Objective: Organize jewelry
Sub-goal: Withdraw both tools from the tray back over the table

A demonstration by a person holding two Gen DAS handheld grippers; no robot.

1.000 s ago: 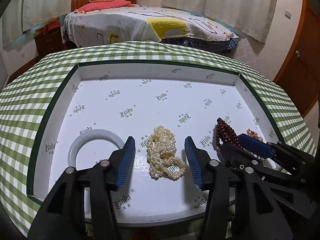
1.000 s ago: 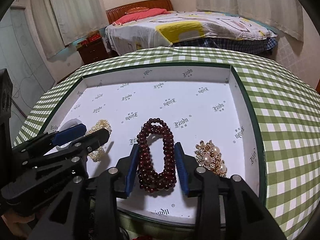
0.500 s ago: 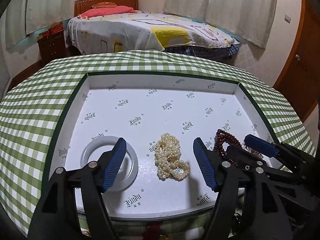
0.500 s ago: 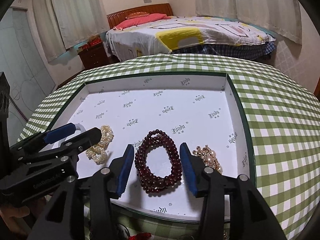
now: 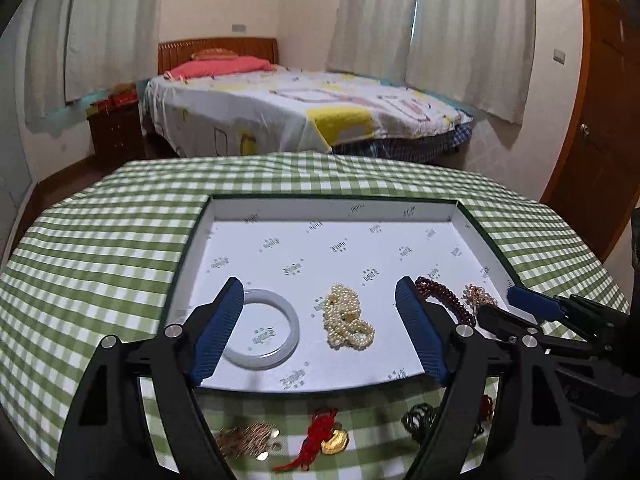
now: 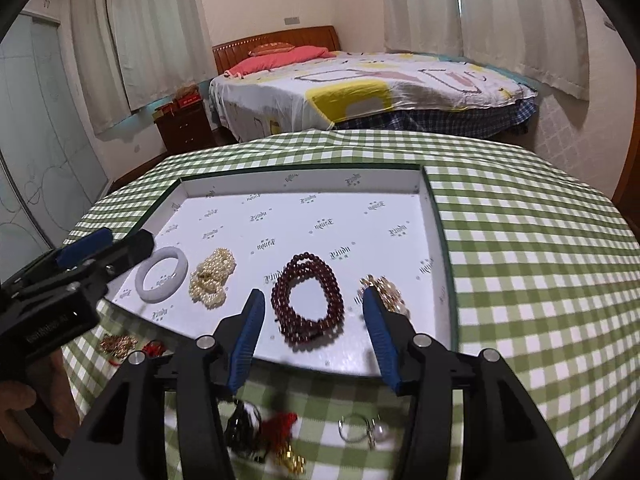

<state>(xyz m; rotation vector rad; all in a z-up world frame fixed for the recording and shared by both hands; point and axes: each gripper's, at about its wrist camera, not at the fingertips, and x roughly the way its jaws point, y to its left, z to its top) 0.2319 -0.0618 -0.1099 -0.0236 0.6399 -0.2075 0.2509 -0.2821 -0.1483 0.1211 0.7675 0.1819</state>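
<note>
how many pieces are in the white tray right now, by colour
white: 1, the bangle
cream: 1, the pearl strand
dark red: 1, the bead strand
gold: 1, the gold cluster, partly behind a finger of the right gripper
total: 4, all lying in the tray

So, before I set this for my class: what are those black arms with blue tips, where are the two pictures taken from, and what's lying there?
They are hand-held claws, one per hand, each carrying a camera looking along its fingers. The left claw and right claw are opening and hold nothing. A white tray on a green checked tablecloth holds a white bangle, pearl strand, dark red beads and a gold pearl piece. More trinkets lie outside the tray.
</note>
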